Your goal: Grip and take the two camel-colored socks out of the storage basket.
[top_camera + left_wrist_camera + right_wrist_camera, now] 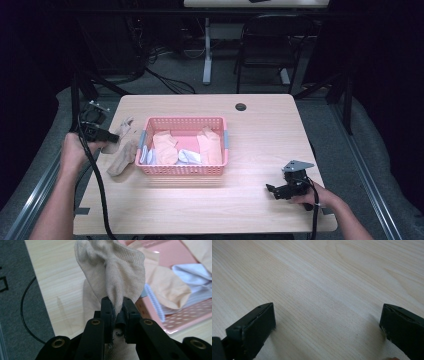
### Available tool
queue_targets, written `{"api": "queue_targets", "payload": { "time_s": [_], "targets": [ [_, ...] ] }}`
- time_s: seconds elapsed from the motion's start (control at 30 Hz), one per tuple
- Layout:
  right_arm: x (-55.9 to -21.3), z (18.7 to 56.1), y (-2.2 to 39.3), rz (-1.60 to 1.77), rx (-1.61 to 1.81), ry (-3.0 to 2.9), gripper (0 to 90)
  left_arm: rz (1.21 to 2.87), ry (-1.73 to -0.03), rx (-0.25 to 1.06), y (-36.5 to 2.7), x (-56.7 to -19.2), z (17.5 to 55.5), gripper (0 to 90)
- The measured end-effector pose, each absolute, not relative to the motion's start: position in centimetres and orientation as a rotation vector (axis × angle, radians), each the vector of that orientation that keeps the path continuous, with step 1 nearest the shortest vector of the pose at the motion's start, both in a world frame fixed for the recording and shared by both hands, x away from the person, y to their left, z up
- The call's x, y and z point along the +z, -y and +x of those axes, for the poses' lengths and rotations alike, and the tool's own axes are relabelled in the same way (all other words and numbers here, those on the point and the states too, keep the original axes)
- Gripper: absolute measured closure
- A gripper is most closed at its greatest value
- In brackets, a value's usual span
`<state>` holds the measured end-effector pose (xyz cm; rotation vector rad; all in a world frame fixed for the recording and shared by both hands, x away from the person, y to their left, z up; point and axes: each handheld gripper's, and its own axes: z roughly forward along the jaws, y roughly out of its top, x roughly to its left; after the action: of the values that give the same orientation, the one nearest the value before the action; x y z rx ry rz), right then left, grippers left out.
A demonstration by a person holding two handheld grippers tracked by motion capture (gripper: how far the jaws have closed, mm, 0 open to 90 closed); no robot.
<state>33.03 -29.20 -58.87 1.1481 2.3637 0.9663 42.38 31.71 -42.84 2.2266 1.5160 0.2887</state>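
High view. Pink basket (183, 171) sits centre-left of frame on the table (260, 135), with peach and white socks inside. Just left of the basket, a beige sock (121, 156) lies on the wood; a second beige sock (122, 129) hangs from the left claw (111, 135) at the left edge of frame. Right claw (275, 192) rests low at lower right, well apart from the basket.

Left gripper view. Left claw (116, 308) is clamped tight on a bunched fold of the held sock (110, 267), fabric rising above the jaws toward the top of frame. Basket corner (175, 322) lies at right, with a peach sock (170, 287) and a white one (192, 272) in it.

Right gripper view. Right claw (327, 325) stands wide apart over bare table (324, 277), holding nothing.

Risk, as I judge it: the pinch takes only a narrow fold, so a quick swing could slip the sock free. Its dangling end may also drag the sock lying beside the basket or catch the rim.
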Motion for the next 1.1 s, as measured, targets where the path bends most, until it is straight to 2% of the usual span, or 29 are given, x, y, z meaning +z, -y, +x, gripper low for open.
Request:
{"api": "queue_targets", "payload": {
  "time_s": [0.4,0.9,1.0,1.1],
  "targets": [
    [-58.9,33.0,29.2,1.148,0.967,-2.365,0.0,2.164,-1.668,0.234,-34.0,-47.6,43.5,81.1],
    [-58.9,33.0,29.2,1.148,0.966,-2.364,0.0,2.195,-1.753,0.142,-32.8,-50.6,46.0,79.1],
    [-58.9,33.0,29.2,1.147,0.967,-2.365,0.0,2.204,-1.765,0.126,-32.7,-50.9,46.2,75.7],
    [-58.9,33.0,29.2,1.147,0.967,-2.365,0.0,2.19,-1.788,0.138,-32.8,-50.9,46.2,65.3]
  ]
}}
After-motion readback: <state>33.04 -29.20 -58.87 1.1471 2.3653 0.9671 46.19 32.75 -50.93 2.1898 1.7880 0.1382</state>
